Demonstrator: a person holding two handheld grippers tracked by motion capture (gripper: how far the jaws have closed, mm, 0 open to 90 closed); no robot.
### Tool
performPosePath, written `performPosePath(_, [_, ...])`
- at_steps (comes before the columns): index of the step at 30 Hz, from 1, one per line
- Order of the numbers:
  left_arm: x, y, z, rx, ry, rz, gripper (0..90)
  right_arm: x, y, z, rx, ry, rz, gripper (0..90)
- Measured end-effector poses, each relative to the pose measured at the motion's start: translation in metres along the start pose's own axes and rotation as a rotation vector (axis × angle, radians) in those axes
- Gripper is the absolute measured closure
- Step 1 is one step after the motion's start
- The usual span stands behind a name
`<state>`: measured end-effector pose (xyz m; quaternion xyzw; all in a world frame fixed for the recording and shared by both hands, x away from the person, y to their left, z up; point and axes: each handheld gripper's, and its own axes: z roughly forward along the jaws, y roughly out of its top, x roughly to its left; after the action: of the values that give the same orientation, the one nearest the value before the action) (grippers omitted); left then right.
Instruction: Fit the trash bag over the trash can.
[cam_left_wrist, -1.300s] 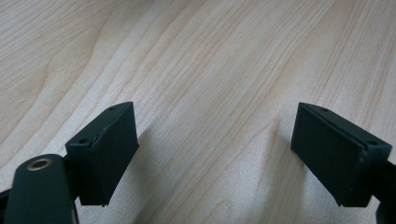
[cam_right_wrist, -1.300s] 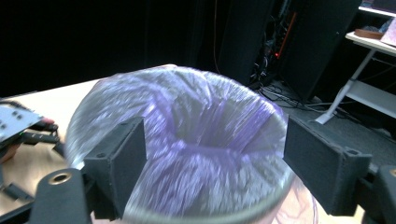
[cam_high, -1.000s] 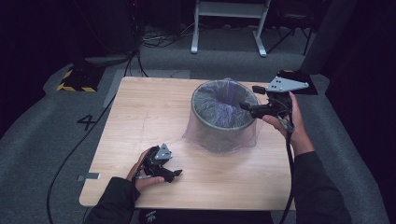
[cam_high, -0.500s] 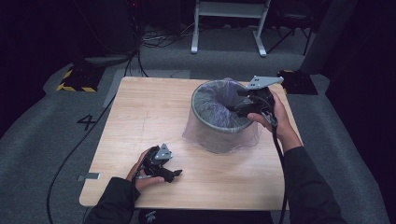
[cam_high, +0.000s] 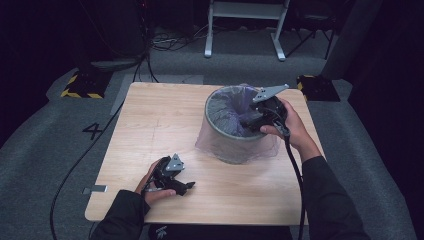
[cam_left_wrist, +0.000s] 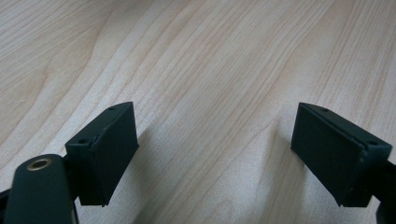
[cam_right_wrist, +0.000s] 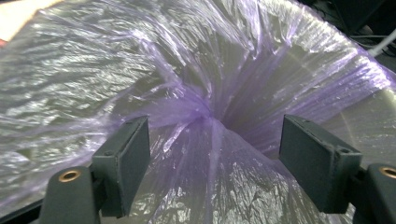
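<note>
High view: a grey bin (cam_high: 235, 135) lined with a thin purple bag (cam_high: 227, 107) stands on the right half of a pale wooden table (cam_high: 150, 125). The bag's edge hangs down over the outside of the bin wall. The right gripper (cam_high: 251, 121) sits over the bin's right rim, its tips pointing left into the opening, held by the right hand (cam_high: 290, 127). The left gripper (cam_high: 186, 186) rests low at the near left of the table, well apart from the bin, in the left hand (cam_high: 150, 182). Grey carpet (cam_high: 50, 150) surrounds the table, with a painted number 4 (cam_high: 93, 131), a white frame (cam_high: 245, 20) at the far side and a yellow-and-black striped block (cam_high: 82, 85) at far left.

Left gripper view: the left gripper (cam_left_wrist: 215, 154) has its jaws spread wide above bare wood grain, nothing between them.

Right gripper view: the right gripper (cam_right_wrist: 215, 163) has its jaws spread wide inside the bin, with a gathered, twisted fold of the purple bag (cam_right_wrist: 205, 116) lying between them and a little beyond the tips; they are not pressing on it.
</note>
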<state>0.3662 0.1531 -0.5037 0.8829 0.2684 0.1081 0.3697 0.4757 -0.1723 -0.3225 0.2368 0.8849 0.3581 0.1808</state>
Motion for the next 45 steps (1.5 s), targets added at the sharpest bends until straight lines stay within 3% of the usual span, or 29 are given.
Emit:
performPosePath(5, [0.0,0.0,0.0,0.0,0.0,0.0,14.1,-0.002,0.001,0.01,0.067,0.001,0.008,19.8])
performPosePath(8, [0.0,0.0,0.0,0.001,0.0,-0.001,14.2,-0.003,0.0,0.016,0.113,-0.022,0.003,18.9])
performPosePath(11, [0.0,0.0,0.0,0.001,0.0,-0.001,14.2,-0.005,0.0,0.016,0.116,-0.011,0.009,18.3])
performPosePath(18, [0.0,0.0,0.0,0.0,-0.001,0.001,14.2,-0.008,0.003,0.021,0.19,-0.001,0.05,18.7])
performPosePath(23, [0.0,0.0,0.0,0.0,-0.001,0.001,14.2,-0.007,0.005,0.024,0.225,-0.019,0.038,17.8])
performPosePath(30, [0.0,0.0,0.0,0.001,-0.001,0.0,14.2,-0.006,0.004,0.021,0.182,-0.06,0.061,19.6])
performPosePath(35, [0.0,0.0,0.0,0.0,-0.002,0.001,14.2,-0.007,0.003,0.017,0.144,-0.043,0.086,18.8])
performPosePath(37, [0.0,0.0,0.0,0.0,-0.002,0.001,14.2,-0.006,0.003,0.016,0.131,-0.062,0.092,18.7])
performPosePath(40, [0.0,0.0,0.0,0.0,-0.002,0.001,14.2,-0.006,0.003,0.011,0.085,-0.051,0.101,18.5])
performPosePath(45, [0.0,0.0,0.0,0.0,-0.001,0.001,14.2,-0.004,0.0,-0.004,-0.011,-0.074,0.107,18.7])
